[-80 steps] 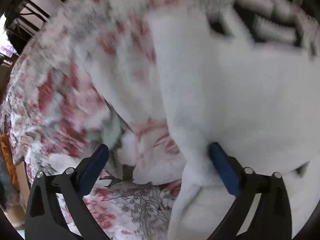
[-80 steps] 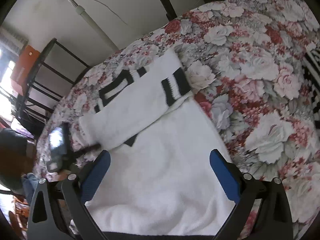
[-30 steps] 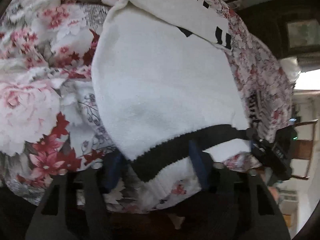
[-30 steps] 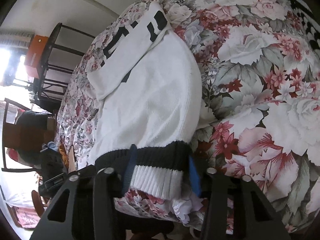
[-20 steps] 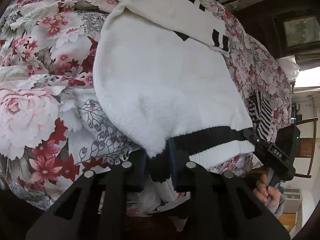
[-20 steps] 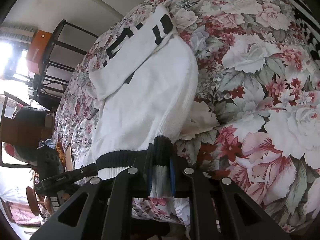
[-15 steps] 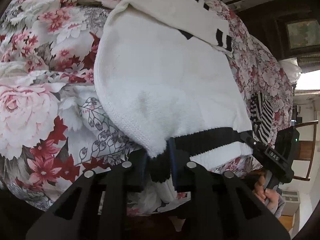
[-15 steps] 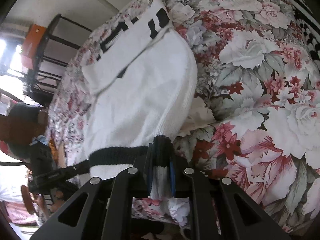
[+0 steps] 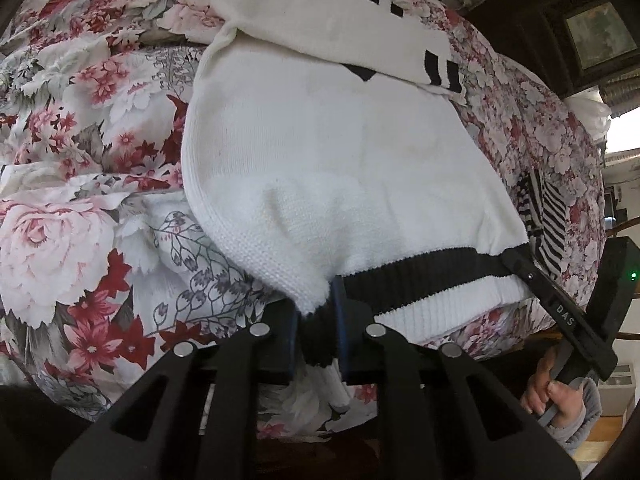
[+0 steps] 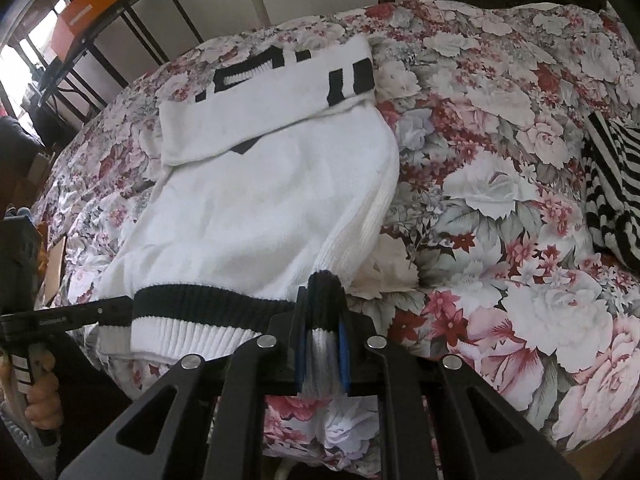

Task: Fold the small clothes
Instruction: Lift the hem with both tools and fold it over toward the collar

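A white knitted sweater (image 9: 340, 160) (image 10: 260, 208) lies flat on the bed, with a sleeve (image 9: 340, 20) (image 10: 260, 92) folded across its far end. Its near hem is a black band (image 9: 420, 276) (image 10: 208, 300) above white ribbing. My left gripper (image 9: 316, 308) has the left corner of that hem bunched between its pads, and its jaws are still closing on it. My right gripper (image 10: 323, 320) is shut on the right corner of the hem, which is pinched into a narrow fold. The hem stretches taut between the two grippers.
A floral bedcover (image 9: 80, 240) (image 10: 520, 160) spreads all around the sweater. A black-and-white striped garment (image 10: 612, 184) (image 9: 544, 212) lies at the right. A black metal rack with an orange box (image 10: 80, 12) stands behind the bed. A person's hand (image 9: 560, 396) holds the other gripper.
Both grippers went from open around the hem to clamped on its corners. The right one then rose a little and rolled, lifting its corner. The left one stayed put.
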